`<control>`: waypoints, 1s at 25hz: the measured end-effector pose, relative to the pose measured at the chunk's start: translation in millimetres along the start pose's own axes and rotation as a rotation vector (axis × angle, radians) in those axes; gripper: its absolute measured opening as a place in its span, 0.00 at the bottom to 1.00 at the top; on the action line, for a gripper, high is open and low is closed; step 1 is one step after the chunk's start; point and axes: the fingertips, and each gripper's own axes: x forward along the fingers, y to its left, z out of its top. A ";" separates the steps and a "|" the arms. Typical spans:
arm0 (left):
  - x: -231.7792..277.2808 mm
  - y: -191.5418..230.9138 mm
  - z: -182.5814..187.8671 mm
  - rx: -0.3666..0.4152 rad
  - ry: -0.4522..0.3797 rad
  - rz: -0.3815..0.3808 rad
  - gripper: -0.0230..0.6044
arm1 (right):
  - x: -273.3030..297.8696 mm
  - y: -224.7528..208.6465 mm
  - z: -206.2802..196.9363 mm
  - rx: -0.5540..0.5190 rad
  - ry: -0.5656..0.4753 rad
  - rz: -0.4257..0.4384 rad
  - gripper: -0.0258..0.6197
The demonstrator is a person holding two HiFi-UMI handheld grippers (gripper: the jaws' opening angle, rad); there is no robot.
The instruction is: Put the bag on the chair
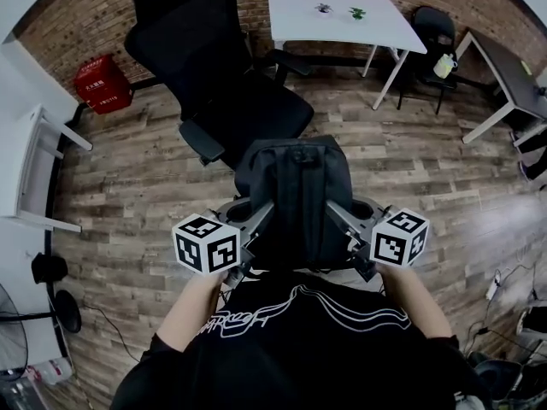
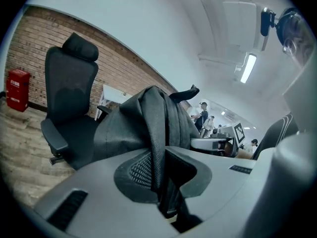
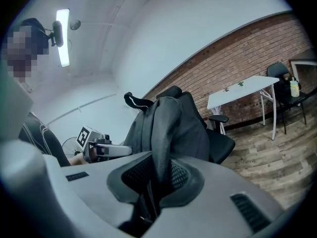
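Jaws: left gripper (image 2: pixel 162 185) and right gripper (image 3: pixel 157 185) each clamped on a fold of the bag (image 1: pixel 295 190) | bag held up between them, near chair (image 1: pixel 256 109) seat, over wood floor (image 1: pixel 427 169) | soft, floppy, probably moderate weight; side grips suit it

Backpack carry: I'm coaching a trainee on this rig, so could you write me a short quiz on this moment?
1. True or false: the backpack already rests on the seat of the office chair.
2. What is the left claw shut on? A) the backpack B) a chair armrest C) nothing
3. Fill in: the red box stands against the ___ wall.
Key: 1 false: the right claw grips it too, and it hangs short of the chair; 2 A; 3 brick.
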 end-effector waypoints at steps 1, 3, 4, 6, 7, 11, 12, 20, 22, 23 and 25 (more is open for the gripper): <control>6.0 11.4 6.5 -0.005 0.003 -0.002 0.14 | 10.1 -7.2 5.9 0.003 0.005 -0.005 0.10; 17.6 33.2 18.4 -0.016 0.008 -0.004 0.14 | 29.4 -21.2 16.4 0.011 0.013 -0.014 0.10; 23.0 43.5 24.2 -0.020 0.010 -0.006 0.14 | 38.6 -27.7 21.3 0.014 0.018 -0.018 0.10; 32.0 63.4 35.7 -0.024 0.014 -0.012 0.14 | 56.8 -38.5 30.9 0.015 0.027 -0.026 0.10; 35.6 72.8 41.5 -0.023 0.018 -0.015 0.14 | 65.5 -42.6 35.5 0.014 0.031 -0.029 0.10; 50.1 98.7 62.0 -0.009 0.036 -0.021 0.14 | 89.8 -58.8 52.8 0.013 0.028 -0.043 0.10; 53.6 102.2 65.2 -0.009 0.040 -0.022 0.14 | 93.0 -63.0 56.1 0.013 0.025 -0.048 0.10; 74.8 125.9 89.3 0.022 0.047 -0.007 0.14 | 112.2 -87.6 77.4 0.005 -0.005 -0.043 0.10; 80.3 131.4 96.1 0.022 0.041 -0.004 0.14 | 117.0 -94.2 84.4 -0.003 -0.006 -0.035 0.10; 82.7 134.5 99.6 0.019 0.036 -0.002 0.14 | 120.3 -97.6 88.4 -0.009 -0.005 -0.029 0.10; 86.5 142.0 106.6 0.011 0.026 0.012 0.14 | 129.1 -104.7 96.6 -0.018 0.003 -0.012 0.10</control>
